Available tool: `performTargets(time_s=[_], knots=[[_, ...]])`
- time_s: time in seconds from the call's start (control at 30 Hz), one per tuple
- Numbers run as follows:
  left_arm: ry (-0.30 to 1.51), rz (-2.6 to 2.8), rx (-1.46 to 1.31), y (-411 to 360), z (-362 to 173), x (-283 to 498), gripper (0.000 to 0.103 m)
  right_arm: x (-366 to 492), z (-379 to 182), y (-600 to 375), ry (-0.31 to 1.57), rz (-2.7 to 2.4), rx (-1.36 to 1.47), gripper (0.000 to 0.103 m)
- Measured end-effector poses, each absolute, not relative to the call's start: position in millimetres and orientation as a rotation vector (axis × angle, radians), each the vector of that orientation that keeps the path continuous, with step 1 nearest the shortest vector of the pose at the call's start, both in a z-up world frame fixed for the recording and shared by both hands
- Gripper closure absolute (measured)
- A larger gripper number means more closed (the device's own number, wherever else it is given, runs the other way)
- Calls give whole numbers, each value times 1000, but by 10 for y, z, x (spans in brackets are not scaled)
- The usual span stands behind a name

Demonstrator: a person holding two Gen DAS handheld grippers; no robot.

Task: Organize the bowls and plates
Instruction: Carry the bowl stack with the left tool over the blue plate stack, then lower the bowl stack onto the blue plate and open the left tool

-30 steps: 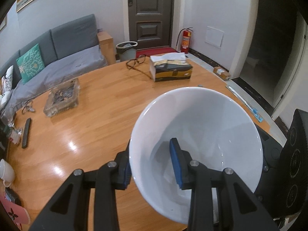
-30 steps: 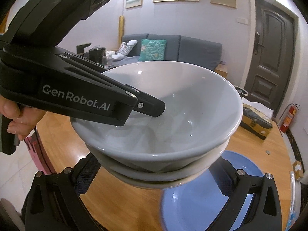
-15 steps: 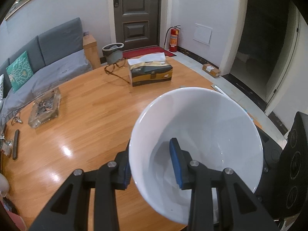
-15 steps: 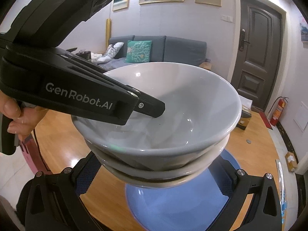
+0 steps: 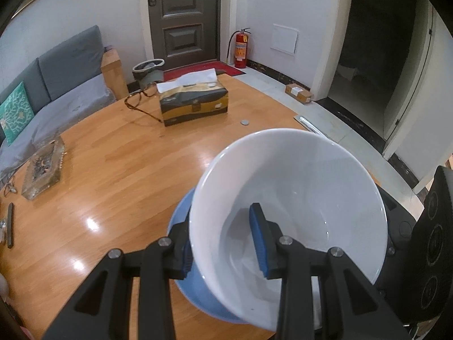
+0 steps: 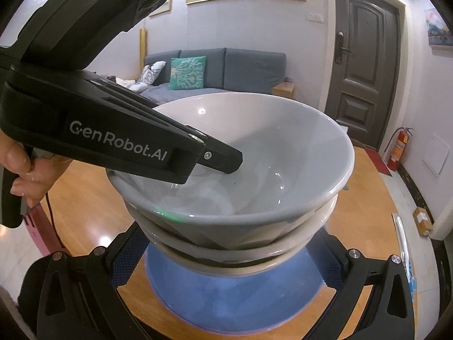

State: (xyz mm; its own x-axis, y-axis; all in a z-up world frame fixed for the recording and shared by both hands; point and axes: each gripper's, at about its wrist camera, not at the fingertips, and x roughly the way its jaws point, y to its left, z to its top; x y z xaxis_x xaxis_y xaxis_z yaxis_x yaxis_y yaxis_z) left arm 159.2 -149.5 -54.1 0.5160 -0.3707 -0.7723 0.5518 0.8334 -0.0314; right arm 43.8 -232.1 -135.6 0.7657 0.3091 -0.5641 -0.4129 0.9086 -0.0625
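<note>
My left gripper (image 5: 223,246) is shut on the rim of a white bowl (image 5: 305,187), one finger inside and one outside. In the right wrist view this bowl (image 6: 269,147) is nested in a second white bowl (image 6: 240,250), and both are above a blue plate (image 6: 235,300) on the wooden table (image 6: 85,209). The left gripper (image 6: 223,164) shows there reaching in from the left. My right gripper (image 6: 226,257) has its fingers spread on either side of the lower bowl; contact with it is unclear. The blue plate (image 5: 192,280) also peeks out under the bowl in the left wrist view.
On the round wooden table (image 5: 127,170) lie a tissue box (image 5: 194,103), glasses (image 5: 140,102), a glass ashtray (image 5: 44,167), a coin (image 5: 245,122) and a remote (image 5: 10,225). A grey sofa (image 5: 65,85) stands beyond it. A fire extinguisher (image 5: 240,48) stands by the door.
Both grippers have moved with the stacked bowls over the blue plate, which now lies right under them. The left view has swung so the tissue box sits further left.
</note>
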Motion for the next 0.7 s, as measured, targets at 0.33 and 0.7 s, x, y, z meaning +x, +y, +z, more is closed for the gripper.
performTargets(time_s=[0.33,0.7], knots=[[902,-564,239,-1645,-684,1688,72,451,-1469,-2466,605,390,-171,1],[932,-563,240,-1701,-814,1768,72,606,-1501,-2495,636,396,-163,1]])
